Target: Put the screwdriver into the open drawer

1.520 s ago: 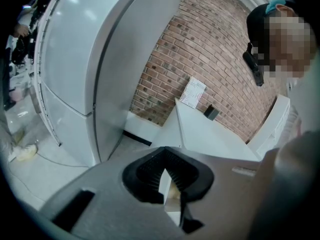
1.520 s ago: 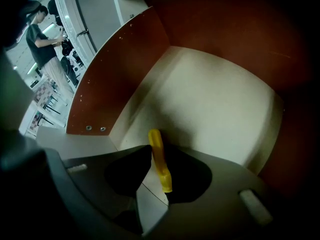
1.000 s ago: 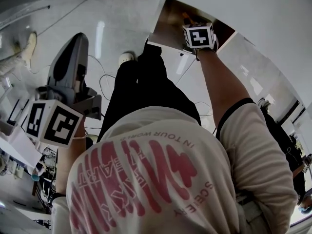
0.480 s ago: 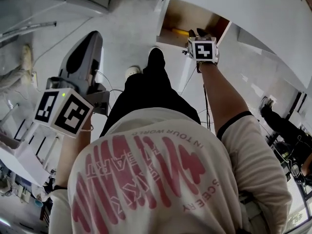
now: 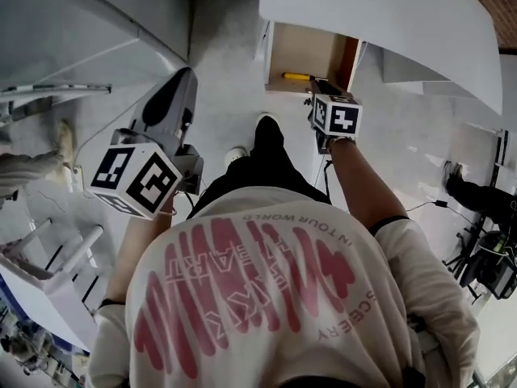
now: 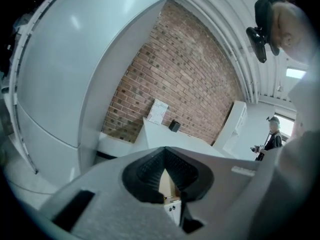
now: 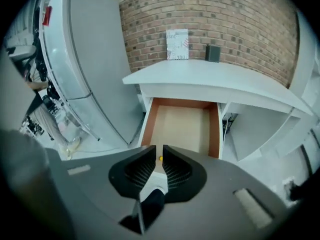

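The left gripper (image 6: 165, 154) plays no part at this step: its black ribbed pads meet at the tips, leaving only a thin wedge of daylight behind them, and they hold nothing. Its shell is matte grey plastic, smooth and rounded, with a white cube (image 5: 137, 180) of black square markers at the back. Further right, the screwdriver (image 5: 296, 77) lies inside the drawer (image 5: 311, 48), across its near end just behind the front panel. Only the yellow handle is clear, seemingly hard plastic, and the shaft is too small to make out. The drawer is a plain open box with a pale, flat, wood-look bottom, reddish-brown side walls and a white front. The right gripper (image 7: 159, 151) hangs above and just in front of the drawer, tilted down towards it. Its jaws have just been closing and now stand a narrow slot apart with nothing between them; the yellow handle shows through the gap, well below. The placing looks done, so the next move is probably just to draw the hand clear without knocking the drawer's front edge. On the right, a smooth white countertop (image 5: 380, 14) overhangs the drawer.
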Available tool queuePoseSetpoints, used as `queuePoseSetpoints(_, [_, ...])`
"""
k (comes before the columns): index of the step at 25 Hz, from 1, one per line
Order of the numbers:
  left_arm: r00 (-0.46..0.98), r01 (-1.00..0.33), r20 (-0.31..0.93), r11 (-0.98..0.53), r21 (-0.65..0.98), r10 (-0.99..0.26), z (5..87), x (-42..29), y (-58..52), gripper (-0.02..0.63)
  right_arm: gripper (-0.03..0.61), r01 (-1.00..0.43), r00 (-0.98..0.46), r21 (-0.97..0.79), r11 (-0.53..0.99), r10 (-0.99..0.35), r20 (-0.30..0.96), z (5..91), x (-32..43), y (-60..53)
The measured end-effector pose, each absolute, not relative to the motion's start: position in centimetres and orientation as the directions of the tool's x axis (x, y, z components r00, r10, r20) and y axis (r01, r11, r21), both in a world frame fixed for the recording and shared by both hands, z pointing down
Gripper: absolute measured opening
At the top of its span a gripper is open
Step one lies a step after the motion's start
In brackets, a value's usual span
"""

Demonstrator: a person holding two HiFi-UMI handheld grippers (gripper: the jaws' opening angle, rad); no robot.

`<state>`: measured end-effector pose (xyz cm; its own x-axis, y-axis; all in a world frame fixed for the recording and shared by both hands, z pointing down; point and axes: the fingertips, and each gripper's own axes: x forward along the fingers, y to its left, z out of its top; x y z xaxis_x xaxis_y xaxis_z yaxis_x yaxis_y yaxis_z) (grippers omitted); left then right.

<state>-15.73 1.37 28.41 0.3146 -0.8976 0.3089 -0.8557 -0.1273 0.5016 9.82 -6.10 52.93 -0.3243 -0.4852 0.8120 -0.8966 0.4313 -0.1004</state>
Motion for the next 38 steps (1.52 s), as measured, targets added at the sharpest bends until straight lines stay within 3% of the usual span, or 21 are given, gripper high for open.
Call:
queuePoseSetpoints(3, [0.335,-0.854,0.272,-0.169,0.493,-0.902,26.8,-15.4,1.8,0.006,0.02,-0.915,-0.341,-0.143,0.376,-0.535,0.773,49.8,9.8,-5.0])
queuePoseSetpoints(9, [0.369,-0.833,0.194,-0.231,0.502,-0.909,23.5,-15.0,2.9,0.006,0.009,-0.914,-0.402,-0.263,0.307,-0.622,0.672,43.2,9.1,-3.2])
queuePoseSetpoints(19, [0.487,-0.8,0.073,-0.412,0.435,-0.87,17.3,-10.9,4.3,0.006,0.009,-0.861,-0.477,-0.368,0.349,-0.805,0.353,27.2,8.7,-2.0])
queuePoseSetpoints(27, [0.504,-0.814,0.039,-0.459,0.356,-0.863,14.7,-7.5,5.0,0.005,0.009,-0.823,-0.481,-0.396,0.406,-0.87,0.107,16.2,11.2,-1.7])
queuePoseSetpoints(32, [0.479,-0.828,0.023,-0.443,0.344,-0.878,13.7,-5.8,4.1,0.005,0.009,-0.82,-0.512,-0.329,0.469,-0.858,0.053,12.9,12.2,-2.3])
queuePoseSetpoints(38, [0.466,-0.831,0.037,-0.424,0.359,-0.884,13.4,-3.0,3.0,0.005,0.009,-0.803,-0.553,-0.312,0.507,-0.83,0.076,12.1,13.8,-3.2])
